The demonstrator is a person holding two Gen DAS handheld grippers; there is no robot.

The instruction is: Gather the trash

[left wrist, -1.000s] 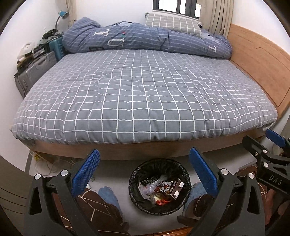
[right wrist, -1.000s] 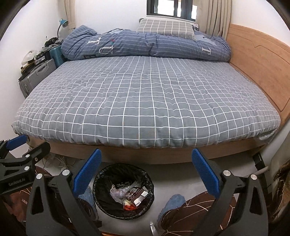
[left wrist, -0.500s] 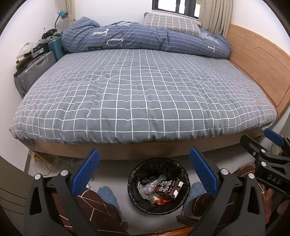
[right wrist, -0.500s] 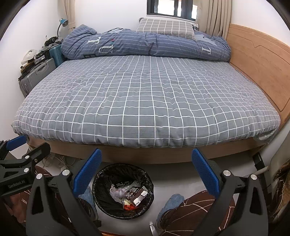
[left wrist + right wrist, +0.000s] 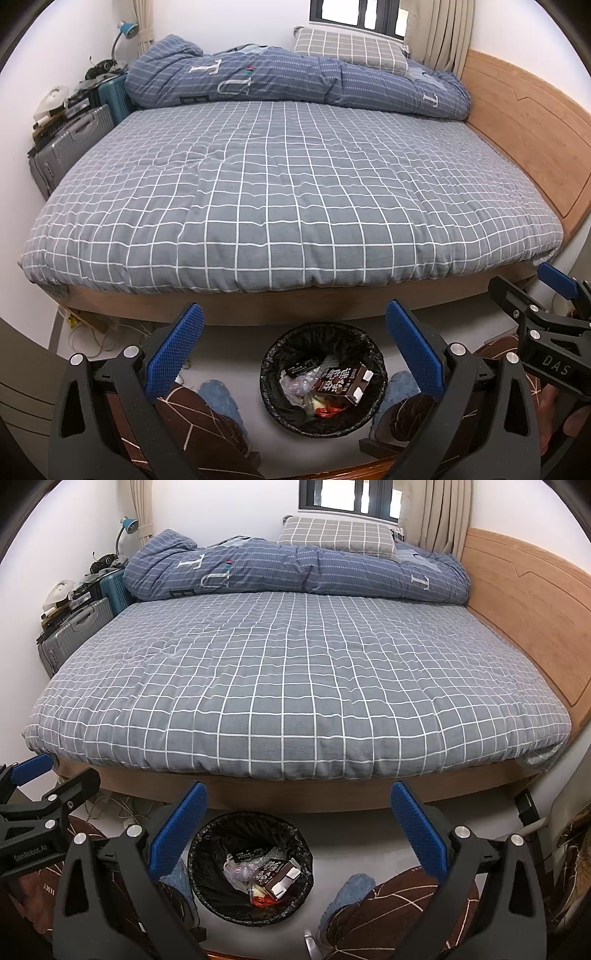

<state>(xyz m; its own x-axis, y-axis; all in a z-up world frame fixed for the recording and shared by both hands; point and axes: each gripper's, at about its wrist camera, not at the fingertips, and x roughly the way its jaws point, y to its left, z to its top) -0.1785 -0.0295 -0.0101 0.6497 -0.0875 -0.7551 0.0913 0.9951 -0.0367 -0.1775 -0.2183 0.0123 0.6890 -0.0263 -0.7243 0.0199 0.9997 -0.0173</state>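
Barely anything has shifted over the last second: both views hold almost the same framing of the bed (image 5: pixel 295 192), with only a slight drift of the cameras. The left tongs (image 5: pixel 293 343) hang wide apart and empty above the floor, and the right tongs (image 5: pixel 299 819) match them, spread and carrying nothing.

Down between the person's slippered feet sits the trash bin (image 5: pixel 269 398), black liner in place, standing on the floor just in front of the bed frame. Inside it, the brown drink carton (image 5: pixel 341 382) lies on top of crumpled clear plastic wrap (image 5: pixel 297 384) and a scrap of red wrapper (image 5: pixel 330 410). From the right wrist view the same carton (image 5: pixel 275 877) rests toward the right side of the bin (image 5: pixel 207 871).

The checked bedspread shows no loose litter, and none can be seen on the visible strip of floor. That reads as a collection finished, or nearly so: everything recognisable as trash is in the bin, and the steady, empty tongs suggest a pause rather than a reach. Whether anything remains outside these views cannot be told.
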